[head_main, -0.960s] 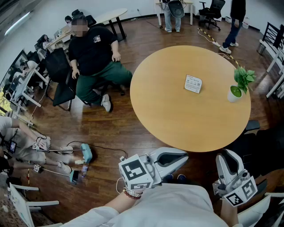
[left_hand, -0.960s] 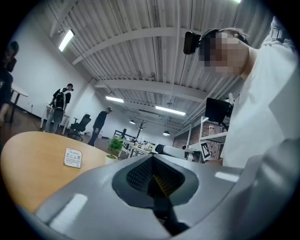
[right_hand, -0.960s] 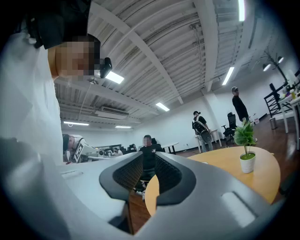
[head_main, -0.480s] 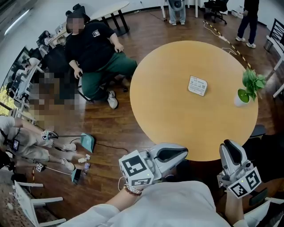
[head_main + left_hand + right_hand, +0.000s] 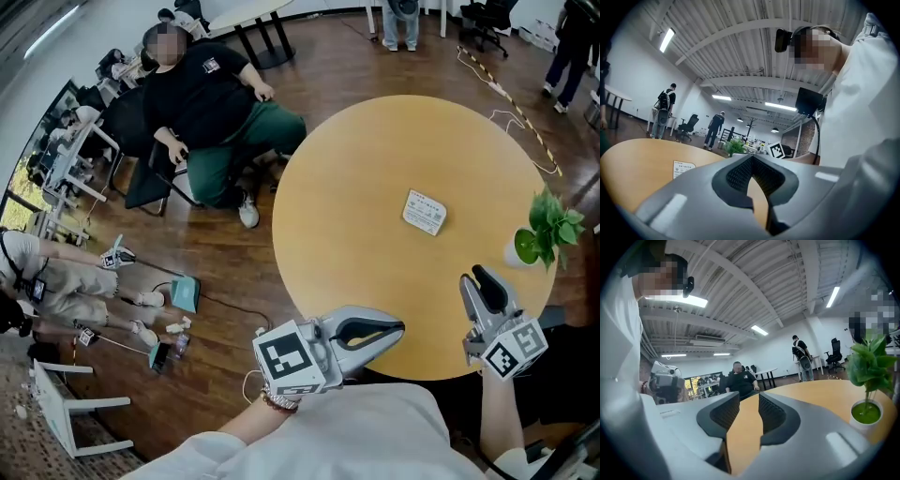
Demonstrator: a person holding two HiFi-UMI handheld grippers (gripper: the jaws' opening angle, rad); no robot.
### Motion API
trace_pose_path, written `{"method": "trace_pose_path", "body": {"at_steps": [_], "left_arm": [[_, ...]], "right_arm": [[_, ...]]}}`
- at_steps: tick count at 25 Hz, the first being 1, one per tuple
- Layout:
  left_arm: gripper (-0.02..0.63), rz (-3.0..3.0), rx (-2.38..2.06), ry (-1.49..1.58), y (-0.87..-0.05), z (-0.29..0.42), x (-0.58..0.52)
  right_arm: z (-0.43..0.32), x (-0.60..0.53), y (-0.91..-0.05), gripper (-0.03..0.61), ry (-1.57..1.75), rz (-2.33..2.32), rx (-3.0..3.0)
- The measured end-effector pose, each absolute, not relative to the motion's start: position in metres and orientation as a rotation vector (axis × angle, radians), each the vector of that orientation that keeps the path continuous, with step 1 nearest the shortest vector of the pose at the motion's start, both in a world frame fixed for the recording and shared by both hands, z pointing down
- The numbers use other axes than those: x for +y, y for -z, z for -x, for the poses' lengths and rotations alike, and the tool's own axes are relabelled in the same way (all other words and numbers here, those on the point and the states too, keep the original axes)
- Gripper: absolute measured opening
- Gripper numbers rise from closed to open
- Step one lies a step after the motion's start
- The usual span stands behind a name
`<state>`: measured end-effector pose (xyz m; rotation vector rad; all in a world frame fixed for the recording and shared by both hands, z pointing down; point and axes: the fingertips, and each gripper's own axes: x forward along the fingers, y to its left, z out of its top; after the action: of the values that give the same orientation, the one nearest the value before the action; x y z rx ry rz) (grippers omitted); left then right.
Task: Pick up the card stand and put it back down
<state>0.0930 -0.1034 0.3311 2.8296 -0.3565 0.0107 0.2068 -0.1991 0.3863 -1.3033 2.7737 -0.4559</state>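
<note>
A small white card stand (image 5: 425,212) rests on the round wooden table (image 5: 356,216), right of centre; the left gripper view shows the card stand (image 5: 683,169) low at left. My left gripper (image 5: 397,328) hovers at the table's near edge, its fingertips touching and nothing held; in its own view the left gripper (image 5: 752,158) is shut. My right gripper (image 5: 473,278) is over the near right rim, well short of the card stand. Its jaws are opening, and in its own view only bare table shows through the right gripper (image 5: 749,399).
A potted green plant (image 5: 544,234) stands at the table's right edge, close to my right gripper. A seated person (image 5: 202,103) is beyond the table's left side. Other people stand at the far end of the room. Loose devices and cables (image 5: 178,300) lie on the floor at left.
Both grippers have come forward, from below the table's near edge to over its rim. The card stand has not moved on the table.
</note>
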Motion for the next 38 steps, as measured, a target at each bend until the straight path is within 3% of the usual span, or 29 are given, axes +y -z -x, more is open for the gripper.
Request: {"method": "trace_pose_path", "body": {"at_steps": [9,19,21,23,25,32,38], "left_arm": [[0.002,-2.715,-0.486,-0.055,-0.345,-0.113,-0.175],[0.002,-2.56,-0.639,-0.069,-0.389,-0.092,-0.214],[0.002,-2.547,-0.647,-0.06,-0.391,-0.092,-0.221],[0.002,-2.542,-0.656,-0.056,-0.393,-0.089,-0.224],[0.002,-2.541,-0.66,-0.065,-0.395,-0.086,-0.225],[0.002,-2.584,-0.61,-0.077,-0.391,-0.089,-0.204],[0.002,-2.659,-0.553,-0.057,-0.363,-0.094,-0.186]], "right_arm": [[-0.24,-0.364,-0.514,0.16,0.68,1.379,2.952],[-0.203,-0.429,-0.581,0.19,0.769,1.255,3.076],[-0.195,-0.434,-0.584,0.16,0.747,1.216,3.11],[-0.186,-0.434,-0.586,0.061,0.716,1.186,3.142],[-0.179,-0.431,-0.587,0.041,0.714,1.161,3.161],[-0.185,-0.392,-0.543,0.02,0.711,1.16,3.084],[-0.198,-0.321,-0.455,0.02,0.654,1.103,2.996]]}}
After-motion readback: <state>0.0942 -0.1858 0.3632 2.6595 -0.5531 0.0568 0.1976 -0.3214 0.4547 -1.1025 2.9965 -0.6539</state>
